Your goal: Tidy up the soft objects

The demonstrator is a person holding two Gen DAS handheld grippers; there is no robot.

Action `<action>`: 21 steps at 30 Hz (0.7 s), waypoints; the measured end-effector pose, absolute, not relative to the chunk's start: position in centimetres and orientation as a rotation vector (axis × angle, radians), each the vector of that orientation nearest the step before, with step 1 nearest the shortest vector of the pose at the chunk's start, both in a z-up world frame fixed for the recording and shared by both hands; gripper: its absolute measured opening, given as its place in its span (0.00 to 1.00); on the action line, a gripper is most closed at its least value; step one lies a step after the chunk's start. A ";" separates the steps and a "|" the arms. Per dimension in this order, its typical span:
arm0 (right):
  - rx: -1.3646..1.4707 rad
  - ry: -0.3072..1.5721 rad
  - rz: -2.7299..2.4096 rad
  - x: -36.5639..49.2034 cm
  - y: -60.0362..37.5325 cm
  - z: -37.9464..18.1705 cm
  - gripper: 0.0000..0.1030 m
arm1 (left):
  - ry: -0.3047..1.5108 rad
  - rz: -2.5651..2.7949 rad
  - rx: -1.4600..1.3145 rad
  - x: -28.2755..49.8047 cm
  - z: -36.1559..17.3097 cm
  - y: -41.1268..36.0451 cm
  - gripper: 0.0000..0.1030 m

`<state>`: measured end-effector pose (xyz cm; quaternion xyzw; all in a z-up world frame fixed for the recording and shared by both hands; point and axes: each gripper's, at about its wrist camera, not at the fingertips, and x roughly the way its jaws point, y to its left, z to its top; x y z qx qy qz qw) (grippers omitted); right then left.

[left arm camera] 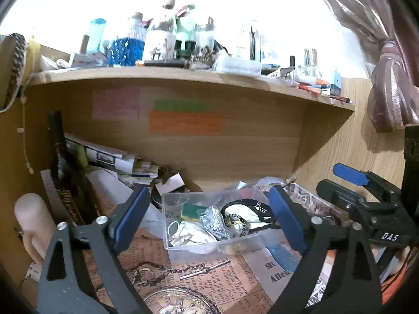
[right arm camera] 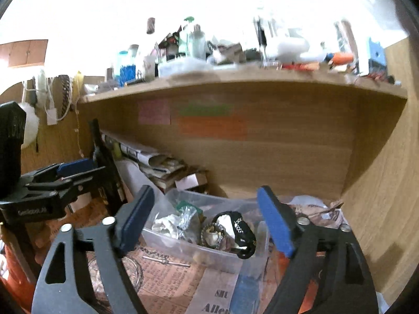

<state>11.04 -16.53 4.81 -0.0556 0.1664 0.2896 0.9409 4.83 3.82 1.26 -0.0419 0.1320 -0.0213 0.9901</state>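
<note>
A clear plastic box [left arm camera: 171, 238] [right arm camera: 167, 235] rests on the newspaper-print desk mat under the shelf. In it lie white cloth pieces [left arm camera: 191, 234], a crumpled clear wrapper [left arm camera: 214, 222], a green-and-yellow item [left arm camera: 193, 210] and a black-edged white mask [left arm camera: 251, 213] [right arm camera: 235, 225]. My left gripper [left arm camera: 209, 219] is open, its blue pads apart in front of the box with nothing between them. My right gripper [right arm camera: 207, 222] is open too and holds nothing; it also shows at the right of the left wrist view [left arm camera: 337, 180]. The left gripper shows at the left of the right wrist view [right arm camera: 73, 170].
A wooden shelf [left arm camera: 183, 76] crowded with bottles and jars overhangs the nook. Stacked papers [left arm camera: 112, 157] and a dark bottle [left arm camera: 60, 157] stand at the back left. A metal chain [left arm camera: 183, 269] and a pocket-watch print [left arm camera: 178, 301] lie in front. The wooden side wall [right arm camera: 379, 183] closes off the right.
</note>
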 end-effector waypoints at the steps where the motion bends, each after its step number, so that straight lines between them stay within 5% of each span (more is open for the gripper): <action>1: -0.111 0.332 0.591 10.8 -16.6 4.9 0.82 | 0.260 -0.041 -0.082 4.6 1.3 3.8 0.95; 10: -0.109 0.284 0.576 9.0 -17.5 5.3 0.98 | 0.242 -0.034 -0.058 3.0 1.3 2.9 1.00; 21: -0.098 0.271 0.561 8.3 -18.0 5.4 1.00 | 0.237 -0.030 -0.062 2.5 1.3 3.0 1.00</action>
